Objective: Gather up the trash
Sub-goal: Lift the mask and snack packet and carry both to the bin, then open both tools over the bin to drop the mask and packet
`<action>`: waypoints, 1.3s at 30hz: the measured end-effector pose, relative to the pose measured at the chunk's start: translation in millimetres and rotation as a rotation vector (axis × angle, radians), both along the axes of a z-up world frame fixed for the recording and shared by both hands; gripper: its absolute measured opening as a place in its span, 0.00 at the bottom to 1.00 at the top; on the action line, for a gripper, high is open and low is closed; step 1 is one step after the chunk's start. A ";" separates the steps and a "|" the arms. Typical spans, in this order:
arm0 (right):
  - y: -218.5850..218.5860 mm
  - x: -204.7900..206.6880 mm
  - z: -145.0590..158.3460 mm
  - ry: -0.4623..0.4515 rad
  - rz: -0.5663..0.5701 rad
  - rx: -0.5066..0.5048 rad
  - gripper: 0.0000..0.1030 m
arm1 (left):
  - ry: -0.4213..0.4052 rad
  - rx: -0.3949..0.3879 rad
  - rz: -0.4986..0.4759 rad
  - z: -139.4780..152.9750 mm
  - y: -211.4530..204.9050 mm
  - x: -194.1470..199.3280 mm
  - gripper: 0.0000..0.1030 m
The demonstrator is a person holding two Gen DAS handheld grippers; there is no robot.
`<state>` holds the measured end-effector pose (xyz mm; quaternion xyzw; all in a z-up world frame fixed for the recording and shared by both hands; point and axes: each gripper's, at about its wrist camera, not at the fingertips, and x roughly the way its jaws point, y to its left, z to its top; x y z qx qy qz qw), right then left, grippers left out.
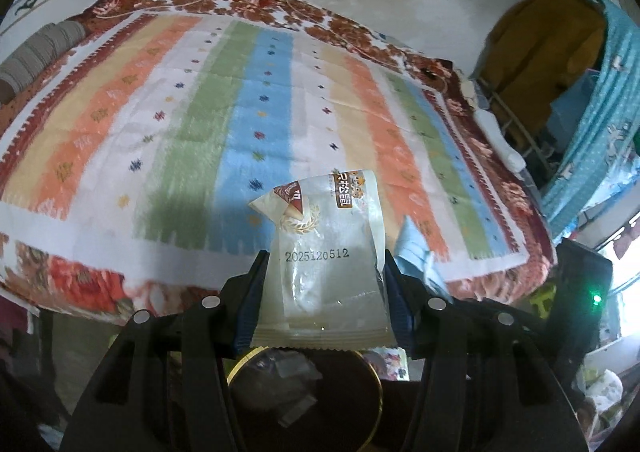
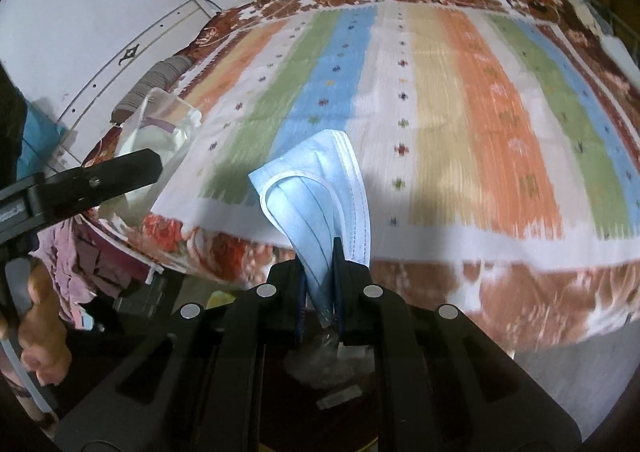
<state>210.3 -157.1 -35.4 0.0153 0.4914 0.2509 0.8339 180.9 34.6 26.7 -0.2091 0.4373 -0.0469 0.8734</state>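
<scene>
My left gripper (image 1: 326, 256) is shut on a clear plastic snack wrapper (image 1: 324, 228) printed with a date, its pads pressing on the two sides. The wrapper stands upright above a dark round bin with a gold rim (image 1: 240, 364). My right gripper (image 2: 318, 256) is shut on a folded blue face mask (image 2: 316, 188), which sticks up between the fingers. In the left wrist view the mask (image 1: 414, 248) shows just right of the wrapper. In the right wrist view the wrapper (image 2: 160, 124) is at the left. Both grippers hang off the bed's near edge.
A bed with a striped blanket (image 1: 240, 112) and a floral border fills both views. The bin (image 2: 280, 412) holds several clear wrappers. A person's hand (image 2: 40, 348) is at the lower left. A blue curtain (image 1: 600, 132) and shelves stand at the right.
</scene>
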 end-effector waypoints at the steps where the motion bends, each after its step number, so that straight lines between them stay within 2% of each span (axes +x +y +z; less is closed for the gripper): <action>1: -1.5 -5.1 -1.7 0.008 -0.002 0.006 0.09 | -0.002 -0.006 -0.006 -1.5 -3.5 -6.3 0.52; 10: -18.5 -64.7 -29.0 0.100 0.005 0.025 0.10 | 0.039 -0.079 -0.024 -33.4 -22.6 -57.4 0.52; 13: -21.0 -81.6 -39.3 0.122 -0.001 0.000 0.14 | 0.068 -0.096 -0.025 -45.8 -26.9 -70.9 0.52; 19: -24.0 -98.6 -67.2 0.245 -0.010 0.018 0.18 | 0.151 -0.160 -0.013 -68.9 -28.8 -84.9 0.52; 20: -23.6 -100.2 -69.8 0.254 -0.010 0.015 0.21 | 0.159 -0.162 -0.009 -71.4 -28.5 -86.2 0.54; 22: -23.0 -102.8 -73.2 0.264 -0.011 0.007 0.28 | 0.182 -0.161 0.005 -76.6 -27.5 -87.1 0.68; 23: -23.7 -103.4 -73.3 0.263 -0.013 0.004 0.36 | 0.192 -0.162 0.010 -78.4 -26.4 -86.9 0.80; 24: -23.7 -103.6 -72.9 0.259 -0.014 0.000 0.42 | 0.193 -0.161 0.017 -79.3 -24.4 -86.8 0.85; 29: -27.2 -106.0 -63.4 0.212 0.000 -0.010 0.55 | 0.177 -0.175 0.034 -74.0 -15.8 -90.4 0.86; 32: -28.2 -113.0 -52.4 0.144 0.033 -0.040 0.71 | 0.163 -0.100 0.024 -66.2 -15.2 -97.3 0.89; 35: -35.2 -124.5 -41.8 0.083 0.040 -0.068 0.73 | 0.154 0.048 -0.021 -60.3 -21.3 -110.3 0.92; 39: -45.5 -138.3 -30.3 0.066 0.054 -0.060 0.89 | 0.131 0.128 -0.080 -57.6 -29.0 -128.0 0.95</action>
